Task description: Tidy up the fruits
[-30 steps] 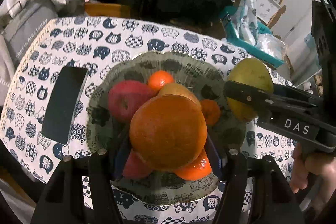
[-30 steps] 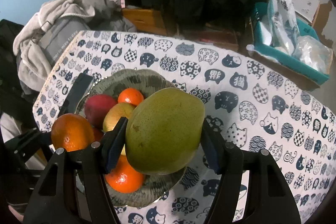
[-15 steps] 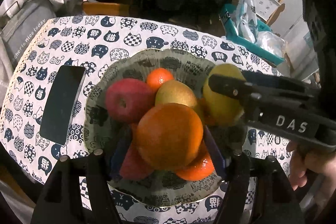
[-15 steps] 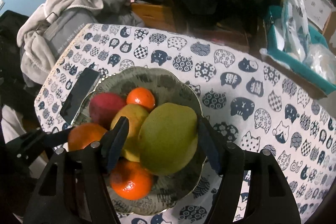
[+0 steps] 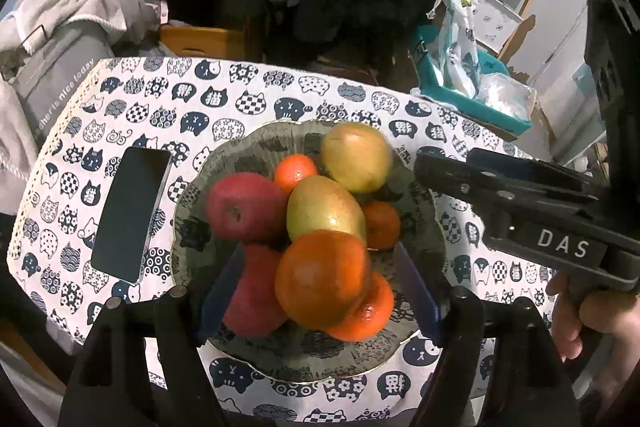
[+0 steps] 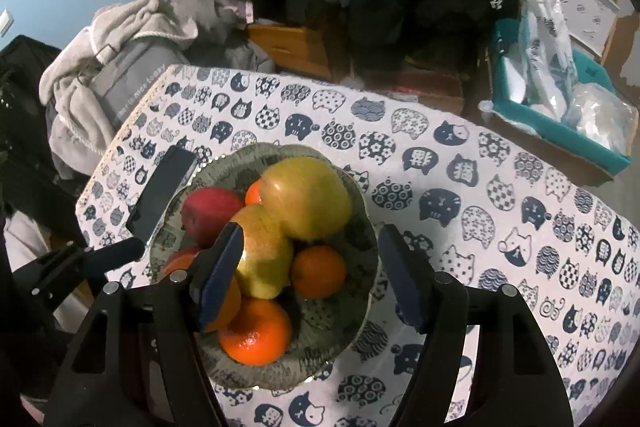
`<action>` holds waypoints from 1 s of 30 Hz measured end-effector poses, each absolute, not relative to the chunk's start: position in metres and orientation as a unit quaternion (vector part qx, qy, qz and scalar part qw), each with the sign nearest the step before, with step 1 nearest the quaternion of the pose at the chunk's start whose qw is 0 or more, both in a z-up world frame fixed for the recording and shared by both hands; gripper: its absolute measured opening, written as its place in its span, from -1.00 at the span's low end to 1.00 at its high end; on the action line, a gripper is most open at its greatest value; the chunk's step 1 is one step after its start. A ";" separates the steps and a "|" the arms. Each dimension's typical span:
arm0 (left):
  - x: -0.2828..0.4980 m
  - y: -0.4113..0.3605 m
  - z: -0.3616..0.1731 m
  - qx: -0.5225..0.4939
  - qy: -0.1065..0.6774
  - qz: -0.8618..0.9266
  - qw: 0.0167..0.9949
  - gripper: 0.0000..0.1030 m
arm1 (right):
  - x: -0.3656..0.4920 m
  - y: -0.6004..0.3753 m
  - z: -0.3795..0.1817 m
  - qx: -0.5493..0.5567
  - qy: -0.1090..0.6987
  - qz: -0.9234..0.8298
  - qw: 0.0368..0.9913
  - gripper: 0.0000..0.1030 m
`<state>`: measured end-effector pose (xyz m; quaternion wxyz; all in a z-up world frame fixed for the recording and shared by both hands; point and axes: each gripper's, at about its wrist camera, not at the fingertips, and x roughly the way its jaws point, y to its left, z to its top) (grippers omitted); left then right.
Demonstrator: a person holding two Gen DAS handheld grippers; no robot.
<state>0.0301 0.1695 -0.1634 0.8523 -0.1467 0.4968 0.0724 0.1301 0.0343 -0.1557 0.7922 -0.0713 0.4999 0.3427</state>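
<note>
A patterned bowl (image 5: pixel 430 227) (image 6: pixel 366 227) on the cat-print cloth holds several fruits. A big orange (image 5: pixel 322 277) rests on the pile between the blue pads of my open left gripper (image 5: pixel 320 291); the pads stand apart from it. A large green-yellow mango (image 5: pixel 356 157) (image 6: pixel 306 197) lies at the bowl's far side. A smaller mango (image 5: pixel 324 209) (image 6: pixel 262 257), a red apple (image 5: pixel 244 207) (image 6: pixel 210 209) and small oranges (image 6: pixel 318 271) lie with it. My right gripper (image 6: pixel 310 279) is open and empty above the bowl; it shows in the left wrist view (image 5: pixel 520 199).
A black phone (image 5: pixel 130 215) (image 6: pixel 162 195) lies left of the bowl. A grey bag with towels (image 6: pixel 120 87) sits beyond the table's left end. A teal bin with plastic bags (image 6: pixel 560 99) stands at the far right.
My right gripper opened, left the large mango in the bowl and drew back. My left gripper opened, and the big orange now rests on the pile.
</note>
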 end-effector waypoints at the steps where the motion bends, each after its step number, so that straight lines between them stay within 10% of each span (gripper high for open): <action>1: 0.029 0.168 -0.160 -0.145 0.494 0.072 0.855 0.51 | 0.129 0.031 -0.153 -0.069 0.498 0.342 0.794 0.38; 30: -0.006 0.113 -0.047 -0.077 0.395 0.049 0.914 0.75 | 0.077 -0.067 -0.028 -0.033 0.374 0.260 0.890 0.57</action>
